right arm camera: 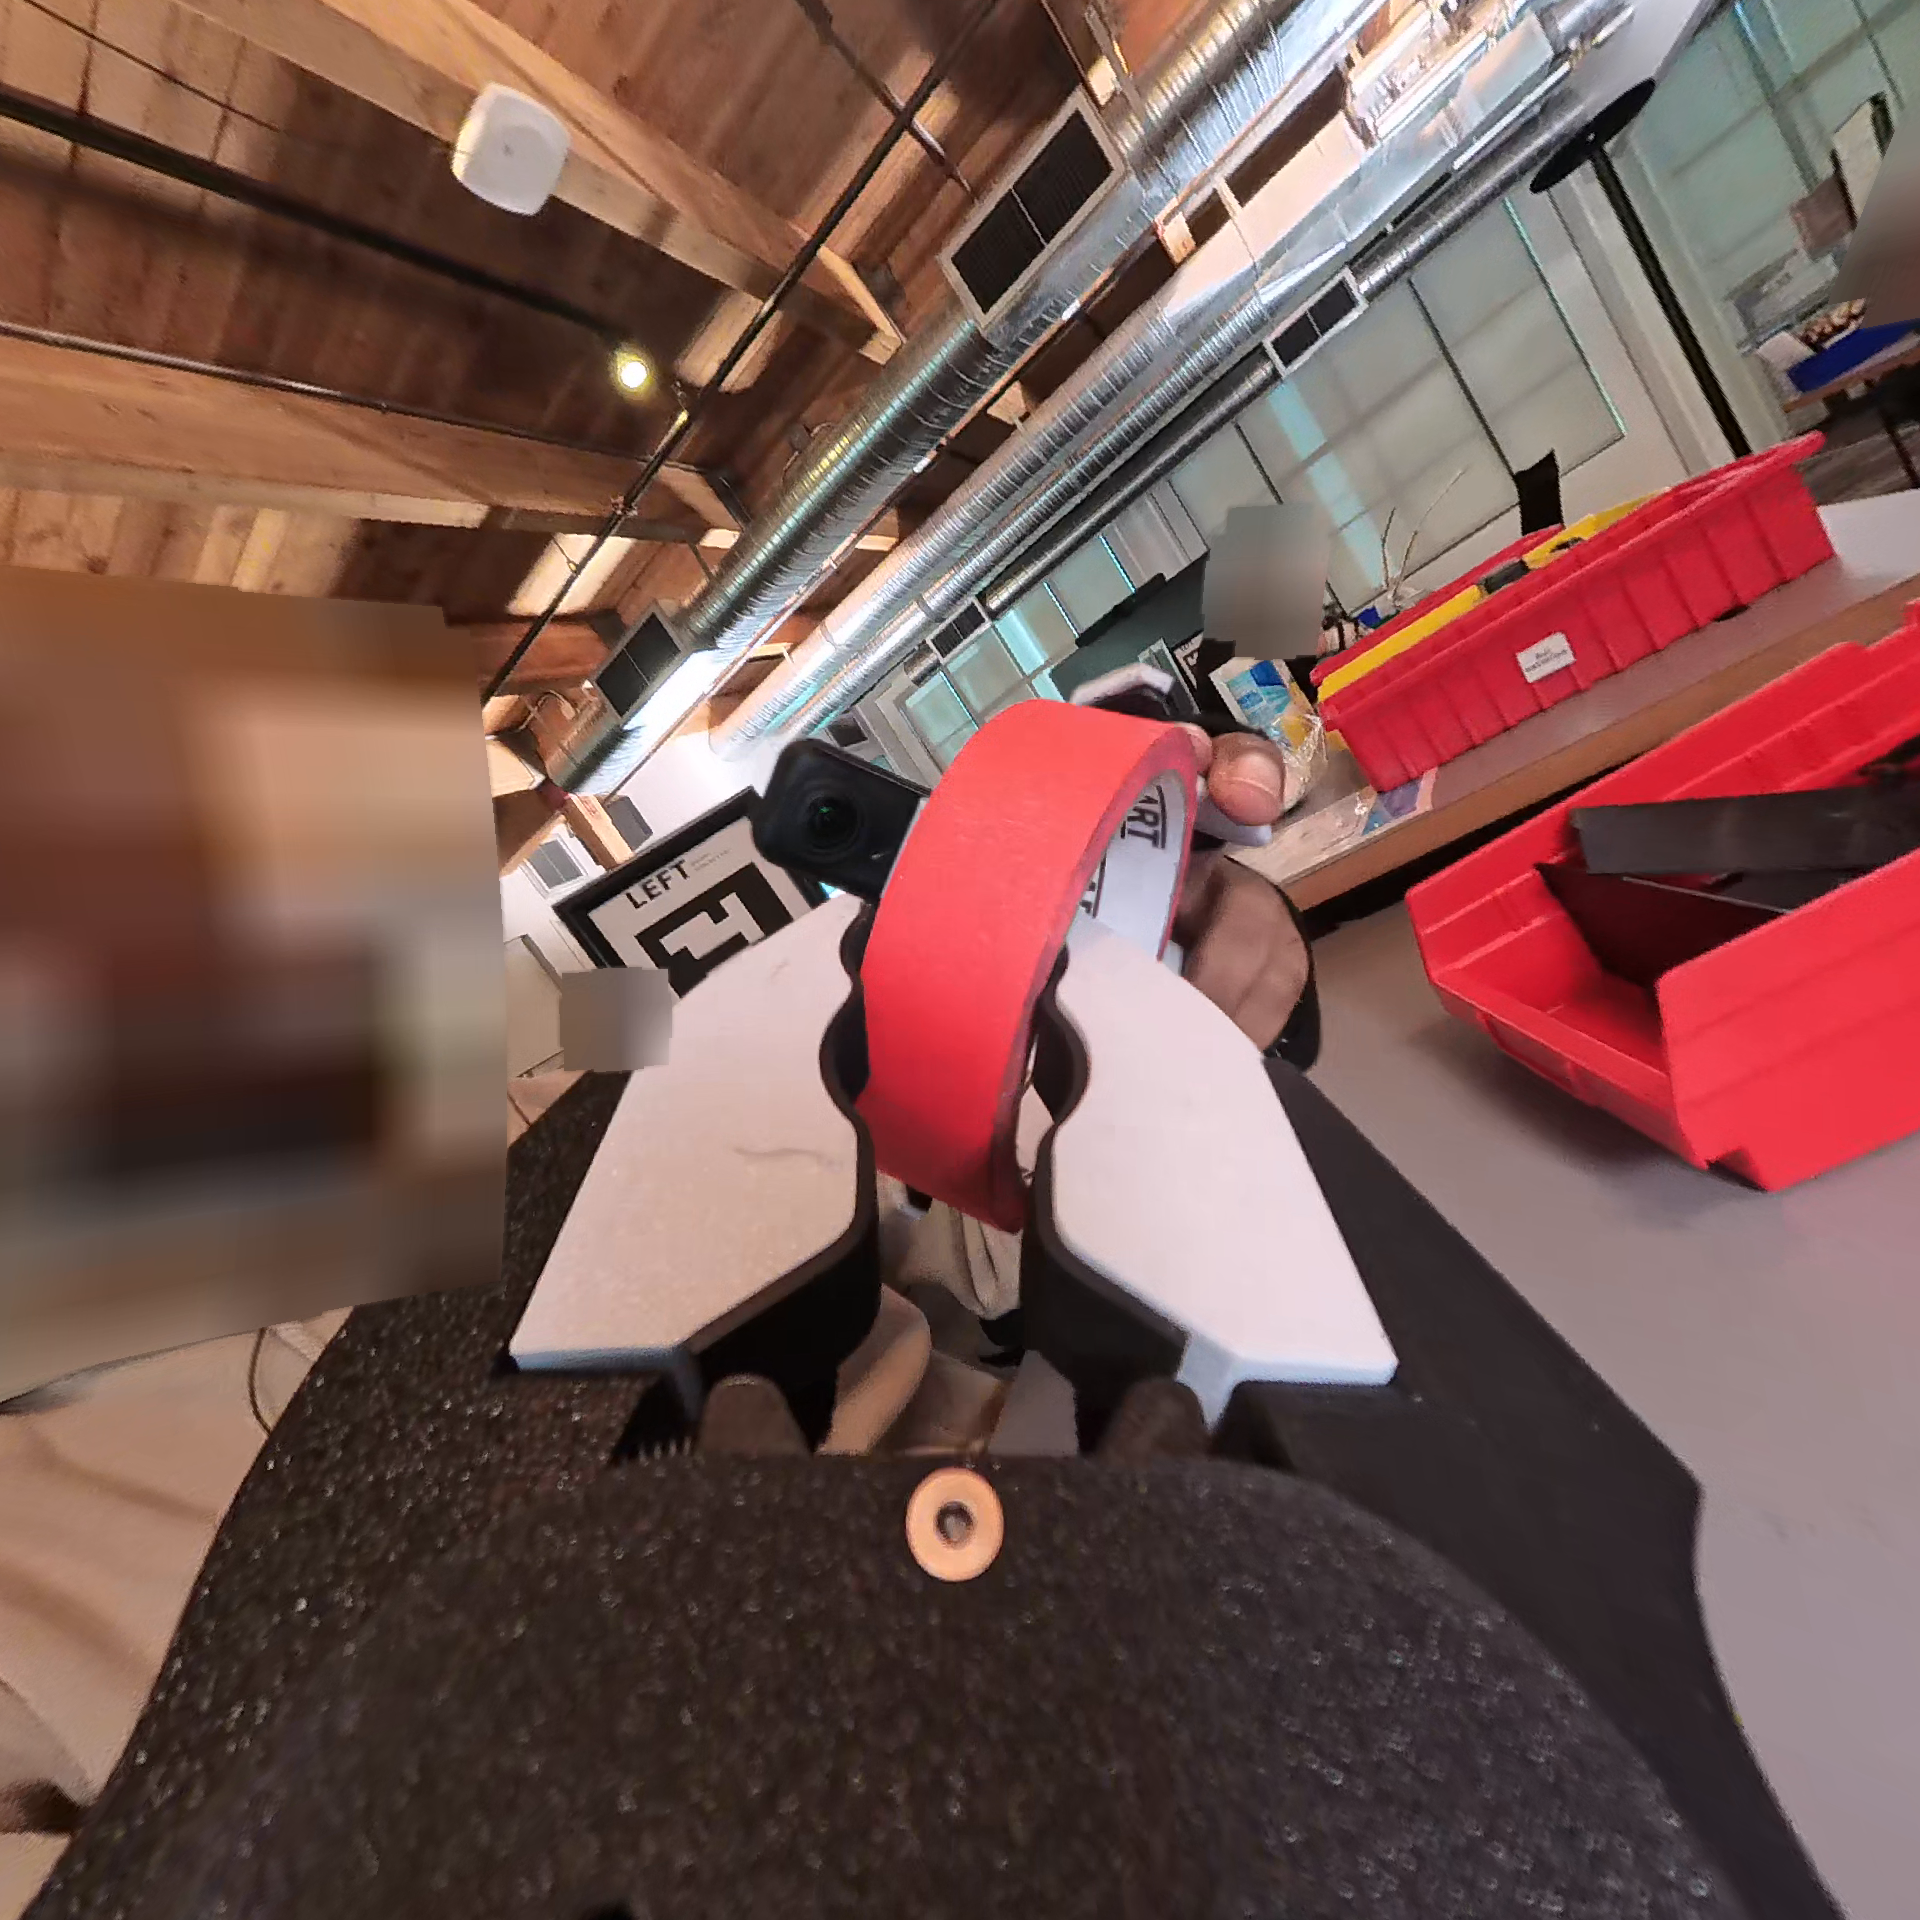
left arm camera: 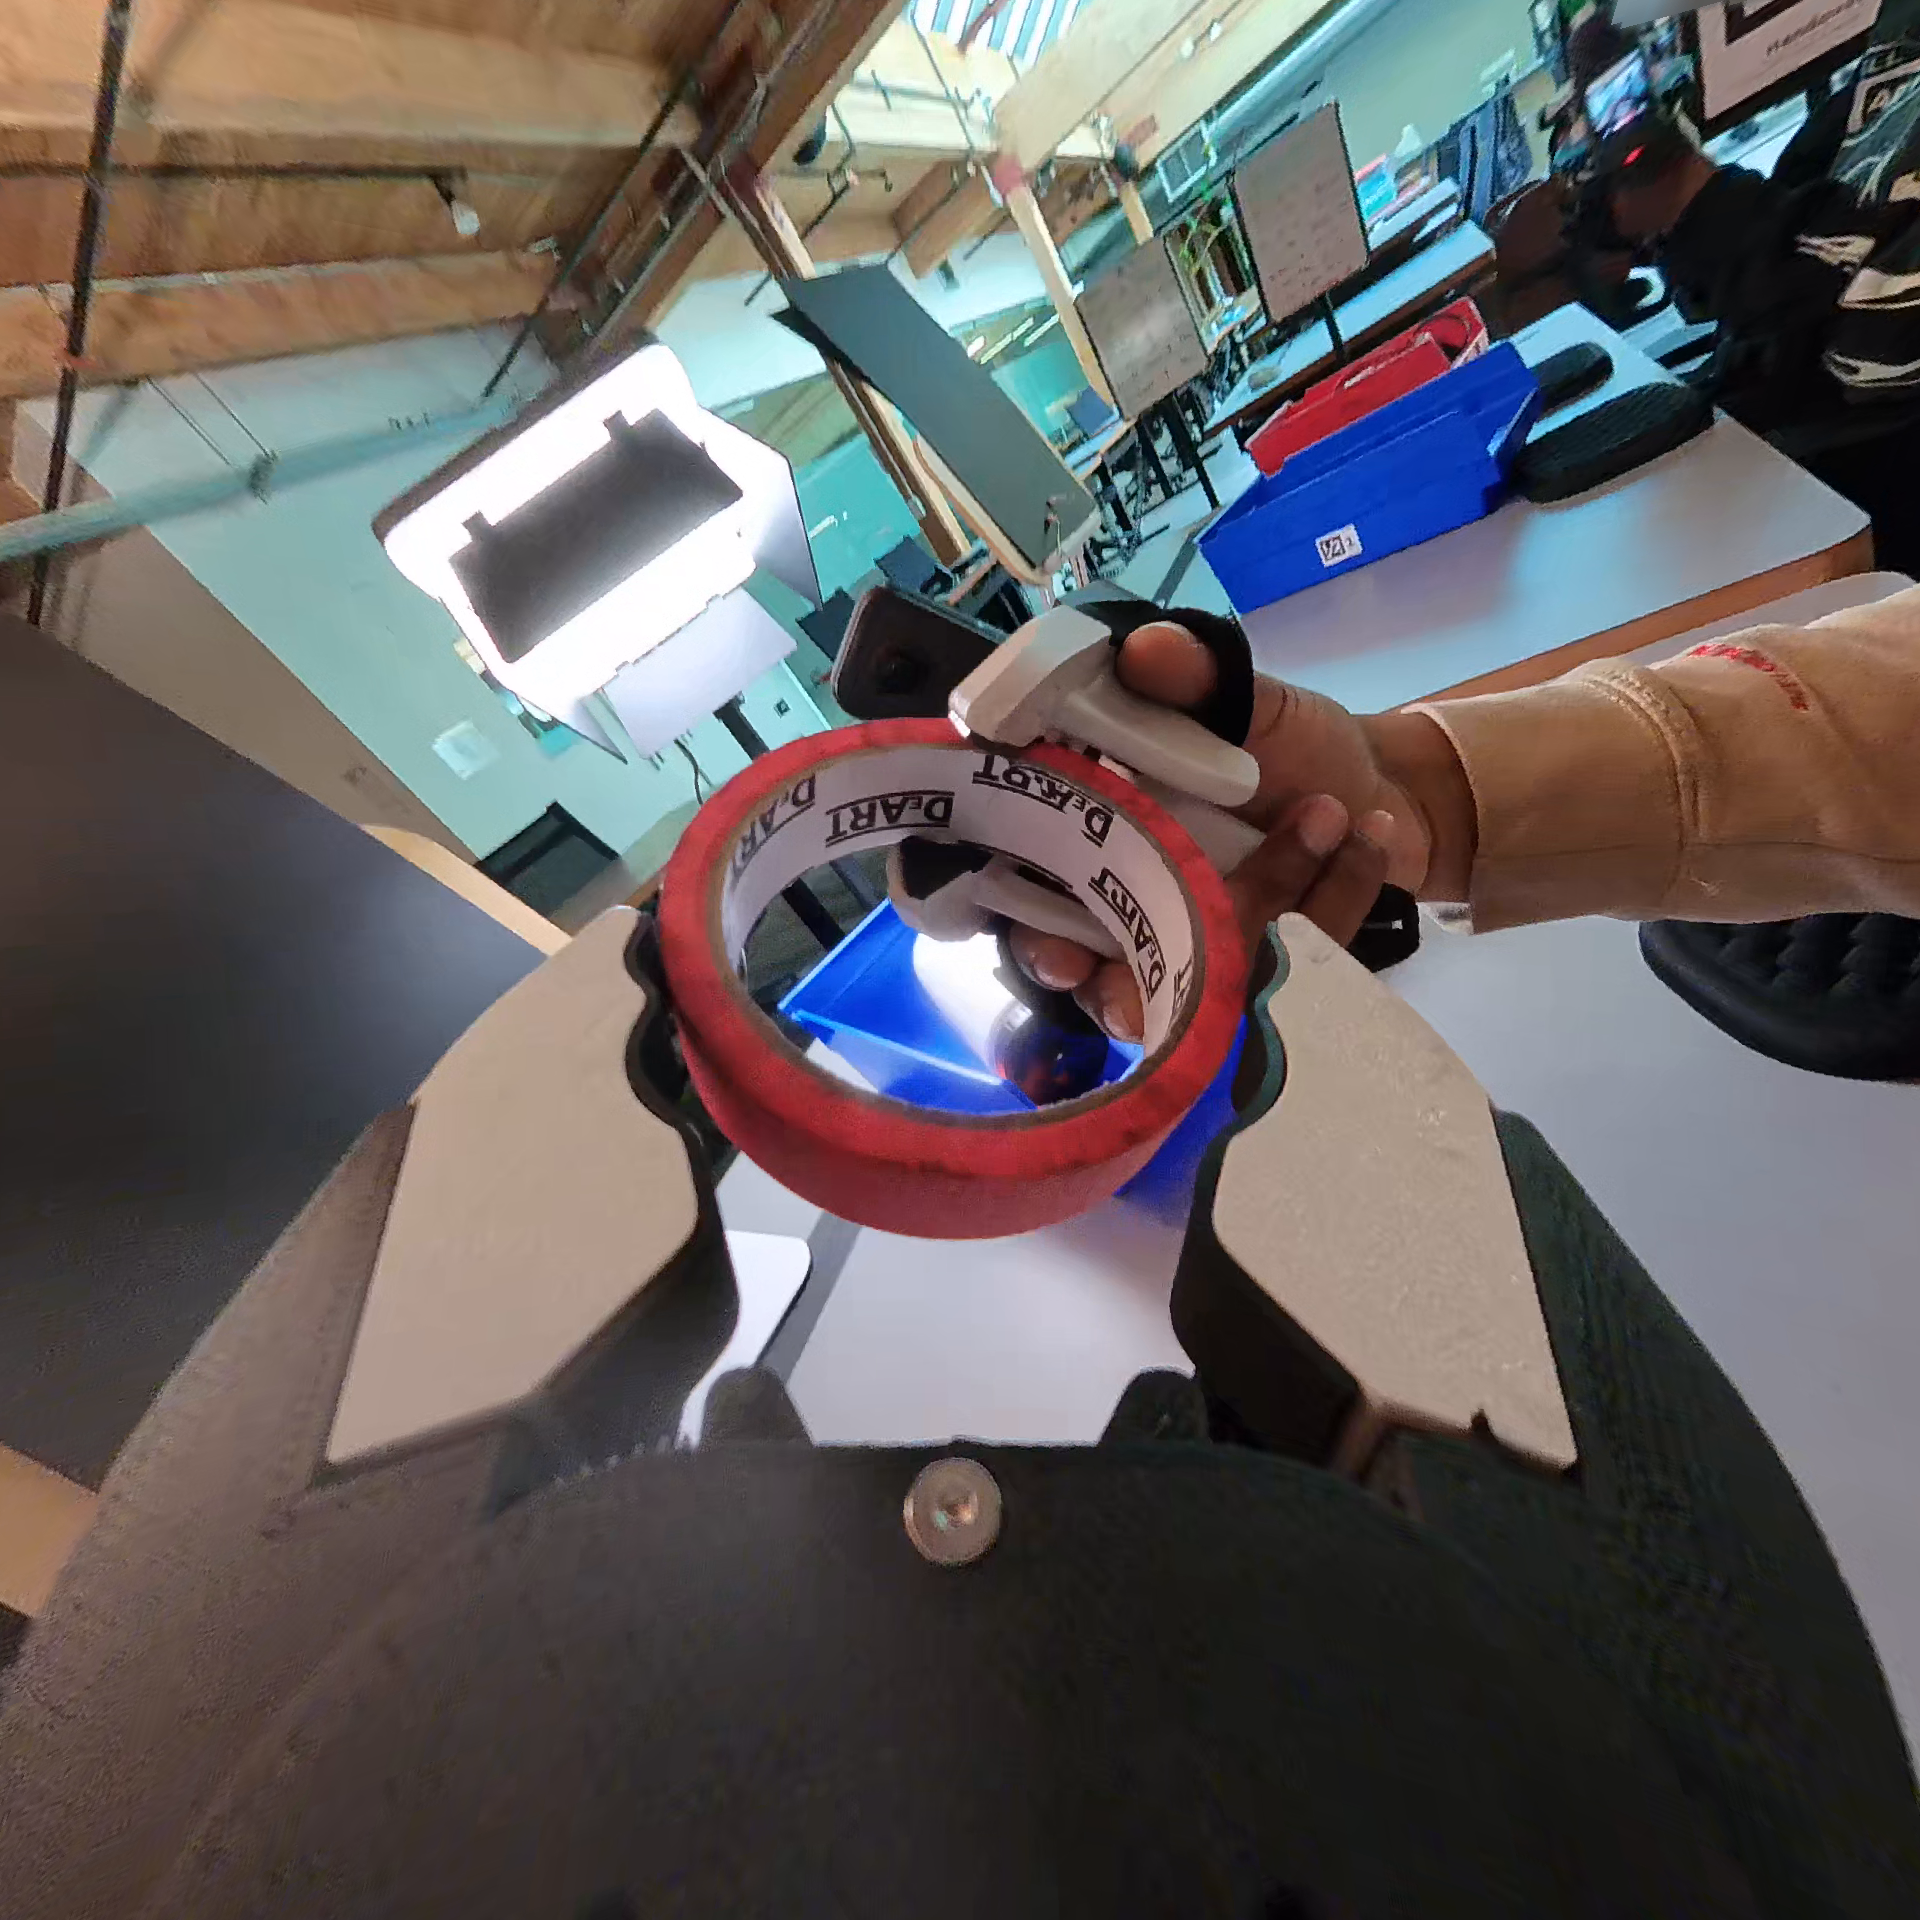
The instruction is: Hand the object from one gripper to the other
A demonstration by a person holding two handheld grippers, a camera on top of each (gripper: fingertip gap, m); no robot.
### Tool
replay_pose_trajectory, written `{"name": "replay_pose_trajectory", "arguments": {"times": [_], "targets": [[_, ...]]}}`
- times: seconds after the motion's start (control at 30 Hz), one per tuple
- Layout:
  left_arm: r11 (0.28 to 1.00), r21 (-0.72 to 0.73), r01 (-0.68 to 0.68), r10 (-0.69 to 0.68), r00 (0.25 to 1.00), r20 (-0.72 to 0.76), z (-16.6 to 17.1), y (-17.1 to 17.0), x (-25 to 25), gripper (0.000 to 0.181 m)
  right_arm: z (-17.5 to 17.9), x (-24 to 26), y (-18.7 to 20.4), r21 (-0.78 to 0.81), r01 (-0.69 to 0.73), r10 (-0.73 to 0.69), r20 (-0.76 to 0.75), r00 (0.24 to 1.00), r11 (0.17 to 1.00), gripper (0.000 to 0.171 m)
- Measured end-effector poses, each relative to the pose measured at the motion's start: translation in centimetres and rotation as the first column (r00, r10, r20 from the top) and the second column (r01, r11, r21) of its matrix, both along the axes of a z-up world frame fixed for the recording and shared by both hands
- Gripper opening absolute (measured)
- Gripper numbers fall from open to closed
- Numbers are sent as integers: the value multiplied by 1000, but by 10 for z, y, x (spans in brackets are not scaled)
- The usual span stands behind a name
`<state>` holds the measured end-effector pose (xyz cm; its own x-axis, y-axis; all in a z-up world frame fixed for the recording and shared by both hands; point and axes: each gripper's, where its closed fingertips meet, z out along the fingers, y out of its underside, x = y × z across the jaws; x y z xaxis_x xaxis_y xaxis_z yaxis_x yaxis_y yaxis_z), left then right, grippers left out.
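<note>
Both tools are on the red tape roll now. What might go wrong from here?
1. The right tool pinches only the thin wall of the tape roll; once the left tool opens, the roll may pivot or slip.
2. Pulling apart while both are clamped could wrench it loose.

Red tape roll [left arm camera: 940,1101] with white inner core; blue bin [left arm camera: 1382,488]; red bins [right arm camera: 1662,987].
</note>
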<state>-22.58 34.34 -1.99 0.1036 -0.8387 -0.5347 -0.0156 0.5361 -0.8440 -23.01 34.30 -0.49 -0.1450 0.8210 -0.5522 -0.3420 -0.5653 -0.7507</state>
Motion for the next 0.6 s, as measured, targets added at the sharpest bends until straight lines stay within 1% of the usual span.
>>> {"name": "replay_pose_trajectory", "arguments": {"times": [0.13,0.3,0.37,0.43,0.47,0.5,0.53,0.6], "targets": [[996,88,-2,0,1000,29,7,-7,-4,107,15,-1,-11,23,-31,33,-69,997,999,28],[994,104,-16,16,1000,4,4,-9,-2,107,9,-4,-12,-13,-77,76,-59,995,997,29],[994,104,-21,22,1000,-11,3,-8,-3,107,0,-3,-4,-15,-39,39,-5,999,999,31],[992,123,-14,20,999,-49,2,-10,-5,106,-16,1,7,45,82,-88,145,985,996,34],[989,148,-17,27,997,-72,1,-10,-7,106,-23,4,9,89,116,-132,211,968,989,36],[985,170,-12,27,996,-84,0,-12,-7,106,-25,4,5,109,107,-131,242,961,988,36],[984,180,0,16,996,-86,0,-15,-8,106,-25,3,1,102,84,-108,259,960,991,32],[982,187,18,-2,996,-84,2,-17,-11,106,-27,-2,0,58,70,-83,279,957,996,30]]}}
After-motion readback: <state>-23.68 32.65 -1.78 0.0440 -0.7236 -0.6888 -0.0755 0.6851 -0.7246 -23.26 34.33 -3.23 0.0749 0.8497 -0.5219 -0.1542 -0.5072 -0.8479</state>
